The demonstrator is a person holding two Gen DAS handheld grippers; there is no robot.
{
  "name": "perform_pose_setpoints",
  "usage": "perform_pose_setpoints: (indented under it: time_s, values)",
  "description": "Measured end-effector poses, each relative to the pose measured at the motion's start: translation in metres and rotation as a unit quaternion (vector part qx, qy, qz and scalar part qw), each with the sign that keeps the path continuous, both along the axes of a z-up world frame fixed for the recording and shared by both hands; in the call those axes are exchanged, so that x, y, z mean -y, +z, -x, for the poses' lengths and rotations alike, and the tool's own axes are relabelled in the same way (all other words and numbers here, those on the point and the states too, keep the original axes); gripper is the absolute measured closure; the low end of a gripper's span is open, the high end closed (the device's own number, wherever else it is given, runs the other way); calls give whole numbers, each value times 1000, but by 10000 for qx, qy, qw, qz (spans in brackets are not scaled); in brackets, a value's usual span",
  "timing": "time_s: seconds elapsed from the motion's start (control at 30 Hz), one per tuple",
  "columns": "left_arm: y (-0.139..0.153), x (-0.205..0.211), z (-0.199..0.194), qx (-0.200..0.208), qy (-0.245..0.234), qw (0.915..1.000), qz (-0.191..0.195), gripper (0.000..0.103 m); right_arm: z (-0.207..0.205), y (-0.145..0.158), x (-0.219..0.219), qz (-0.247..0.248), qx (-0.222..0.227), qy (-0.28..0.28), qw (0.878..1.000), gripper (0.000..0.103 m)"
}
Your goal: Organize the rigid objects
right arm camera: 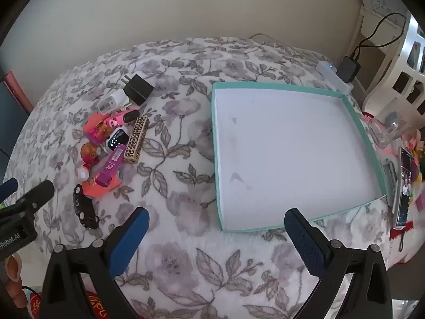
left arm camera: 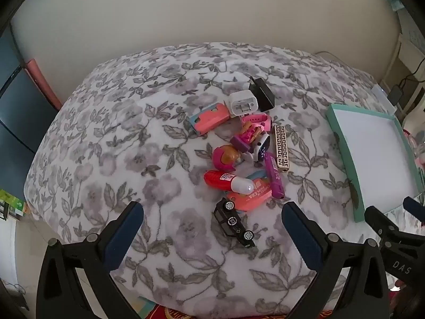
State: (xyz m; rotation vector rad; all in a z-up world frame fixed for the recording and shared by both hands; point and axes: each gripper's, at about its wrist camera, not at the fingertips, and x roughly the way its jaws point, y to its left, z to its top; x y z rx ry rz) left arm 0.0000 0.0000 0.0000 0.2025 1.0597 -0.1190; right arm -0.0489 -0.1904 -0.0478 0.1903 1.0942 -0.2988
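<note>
A heap of small rigid things lies on a flowered blanket [left arm camera: 106, 146]: a black toy car [left arm camera: 233, 223], a red and white capsule [left arm camera: 228, 182], a purple stick [left arm camera: 275, 176], a gold patterned bar [left arm camera: 281, 148], a white charger [left arm camera: 243, 103] and a black plug [left arm camera: 261, 91]. An empty teal-rimmed box [right arm camera: 216, 146] sits to the right of the heap. My left gripper [left arm camera: 212, 219] hangs open above the near end of the heap, by the car. My right gripper [right arm camera: 216, 226] stands open over the box's near-left corner, nothing between its fingers.
A white power strip with a black adapter [right arm camera: 348, 67] lies beyond the box's far right corner. A phone [right arm camera: 402, 188] and small clutter sit off the blanket's right edge. White furniture [right arm camera: 398, 79] stands at the far right.
</note>
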Motion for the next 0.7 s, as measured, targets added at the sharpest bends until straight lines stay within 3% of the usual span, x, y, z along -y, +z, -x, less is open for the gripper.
perform_pose_setpoints:
  time_s: [0.53,0.7]
  values:
    - [-7,0,0,-64,11,10000,-50,0,-15,5,8,-34,-33,-6,10000,0]
    - [-6,-4,2,-73,-2,10000,-58,0,2,6,4,15,125,-24,9999,0]
